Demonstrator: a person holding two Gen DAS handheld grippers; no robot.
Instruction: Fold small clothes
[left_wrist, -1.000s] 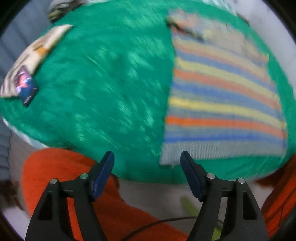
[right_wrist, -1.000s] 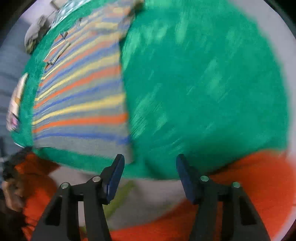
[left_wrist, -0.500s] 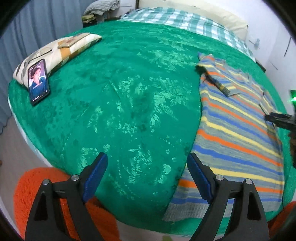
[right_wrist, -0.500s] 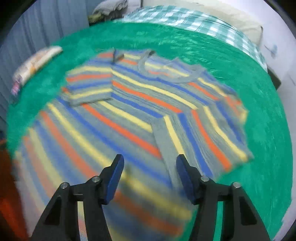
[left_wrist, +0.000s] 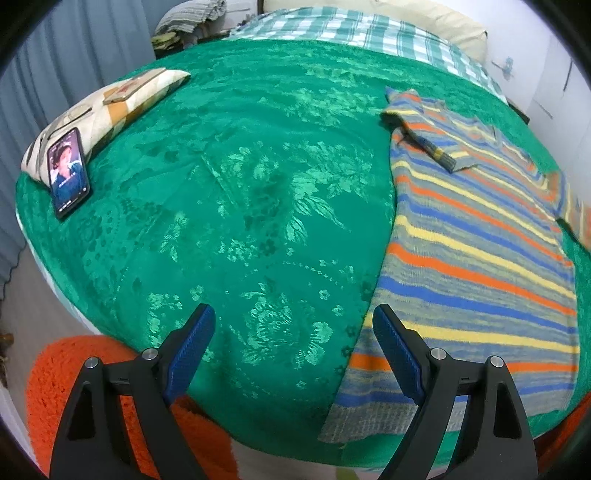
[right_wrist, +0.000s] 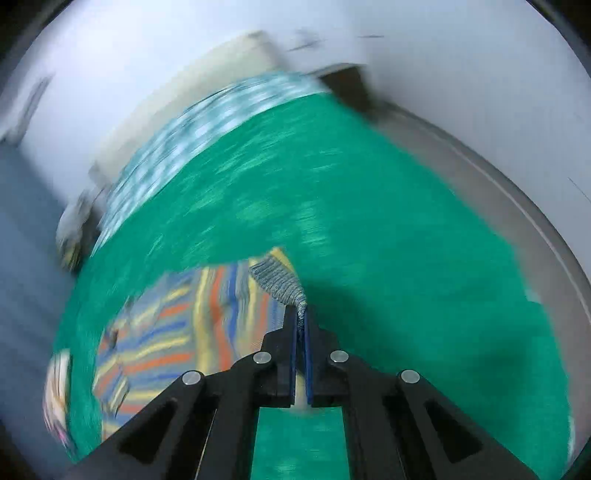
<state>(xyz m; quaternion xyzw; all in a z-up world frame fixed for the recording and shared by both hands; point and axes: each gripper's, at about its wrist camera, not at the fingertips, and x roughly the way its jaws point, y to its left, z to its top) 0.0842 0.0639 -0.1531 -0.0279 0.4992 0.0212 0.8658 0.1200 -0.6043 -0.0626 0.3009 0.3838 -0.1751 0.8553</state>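
The right gripper (right_wrist: 301, 321) has just closed its jaws on a grey ribbed edge of the striped sweater (left_wrist: 480, 258), seemingly a sleeve cuff, and the knit now bunches out between the pads. To fold well, that sleeve should be carried low and flat across the body of the garment, keeping the cuff taut so no wrinkle forms, and laid down square to the stripes before letting go. The left gripper (left_wrist: 291, 354) hangs with its jaws wide apart and empty above the near edge of the bed (left_wrist: 258, 184). The sweater lies spread along the bed's right side, its hem at the near edge just right of those jaws, not between them.
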